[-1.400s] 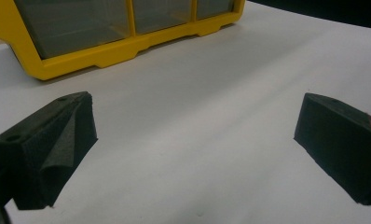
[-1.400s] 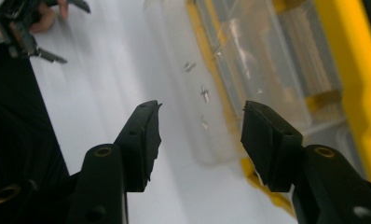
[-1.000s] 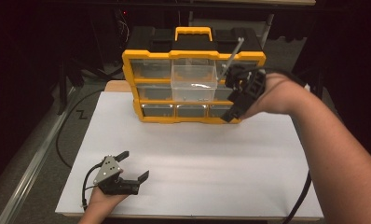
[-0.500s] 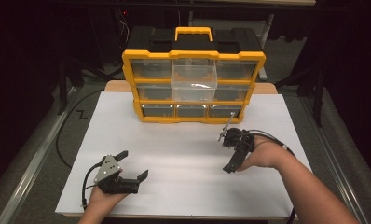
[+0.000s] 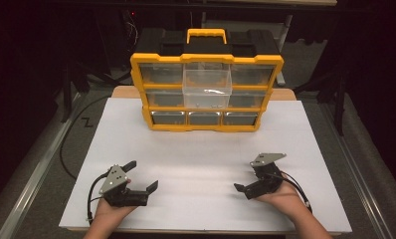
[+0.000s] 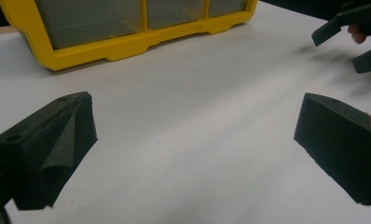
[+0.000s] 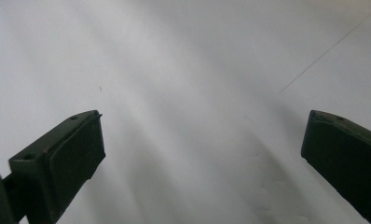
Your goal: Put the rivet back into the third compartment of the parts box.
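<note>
White surface (image 5: 206,164), yellow organiser (image 5: 206,89) at far edge with one clear drawer (image 5: 207,87) pulled out, left tongs (image 5: 141,177) and right tongs (image 5: 255,177) resting near front, both wide open, empty, right jaws just opened.

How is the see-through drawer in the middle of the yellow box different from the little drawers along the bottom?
The middle clear drawer sticks out of the yellow organizer toward the table edge, while the bottom-row drawers sit pushed in flush. The middle clear drawer looks taller and wider; the bottom-row drawers are short and low. The middle one looks brighter, the bottom ones greyer. All are see-through plastic set in the same yellow frame.
</note>
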The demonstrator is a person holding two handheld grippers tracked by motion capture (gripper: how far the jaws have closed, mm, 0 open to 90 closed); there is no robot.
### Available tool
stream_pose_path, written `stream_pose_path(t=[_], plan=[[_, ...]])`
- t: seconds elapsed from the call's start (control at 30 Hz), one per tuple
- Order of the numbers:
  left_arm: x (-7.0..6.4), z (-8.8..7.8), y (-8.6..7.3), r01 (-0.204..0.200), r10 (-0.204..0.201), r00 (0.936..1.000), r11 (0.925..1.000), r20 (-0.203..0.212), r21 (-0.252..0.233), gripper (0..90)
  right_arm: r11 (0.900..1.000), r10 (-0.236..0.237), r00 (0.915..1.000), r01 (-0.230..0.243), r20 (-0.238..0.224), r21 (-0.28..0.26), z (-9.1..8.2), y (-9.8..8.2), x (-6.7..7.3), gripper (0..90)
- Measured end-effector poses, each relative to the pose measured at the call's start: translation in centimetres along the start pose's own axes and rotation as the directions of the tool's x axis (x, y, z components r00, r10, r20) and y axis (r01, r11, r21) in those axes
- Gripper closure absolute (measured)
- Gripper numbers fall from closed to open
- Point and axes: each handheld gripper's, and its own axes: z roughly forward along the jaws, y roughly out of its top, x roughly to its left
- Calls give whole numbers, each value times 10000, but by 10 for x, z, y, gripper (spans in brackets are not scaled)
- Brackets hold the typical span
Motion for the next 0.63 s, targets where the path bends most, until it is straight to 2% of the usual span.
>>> stream_pose_path(t=[0.03, 0.07, 0.1, 0.17, 0.23, 0.3, 0.37, 0.4, 0.43, 0.47, 0.57, 0.63], plan=[[0, 0, 0, -30, 30, 10000, 10000, 7, -42, 3, 9985, 274, 9996, -274, 0, -467, -2, -4, 1, 1], [0, 0, 0, -20, 20, 10000, 10000, 16, -63, 3, 9917, 535, 9986, -524, 59, -1173, -6, -8, 3, 1], [-1, 0, 0, -16, 16, 10000, 10000, 26, -53, 3, 9841, 684, 9976, -662, 79, -1650, -9, -11, 5, 1], [-1, 1, 0, -20, 20, 10000, 10000, -47, -49, 3, 9482, 1116, 9932, -965, 331, -3026, -19, -21, 6, 1], [0, 2, 0, 48, -48, 9999, 10000, -122, -54, 3, 9195, 1136, 9924, -874, 463, -3833, -30, -23, 6, 1], [-1, 2, 0, 55, -56, 9998, 10000, -181, -44, 3, 9093, 1243, 9894, -834, 748, -4076, -34, -26, 5, 1], [-2, 2, 0, 21, -21, 9996, 10000, -265, 9, 3, 8909, 1923, 9805, -1571, 405, -4261, -32, -34, 1, 1], [-2, 2, 0, 13, -12, 9995, 10000, -301, 42, 3, 8877, 2080, 9778, -1785, 238, -4244, -31, -37, 0, 1], [-3, 3, 0, 14, -12, 9994, 10000, -340, 68, 3, 8941, 1989, 9794, -1668, 347, -4157, -30, -38, 0, 1], [-3, 3, 0, -9, 13, 9993, 9999, -378, 109, 3, 8962, 1910, 9803, -1532, 504, -4165, -31, -38, 1, 1], [-2, 3, -1, 54, -47, 9991, 9999, -418, 162, 3, 8816, 1997, 9785, -1561, 524, -4454, -33, -38, 2, 1], [-2, 3, -1, 66, -58, 9991, 9998, -417, 203, 3, 8822, 1929, 9799, -1505, 510, -4462, -33, -38, 2, 0]])
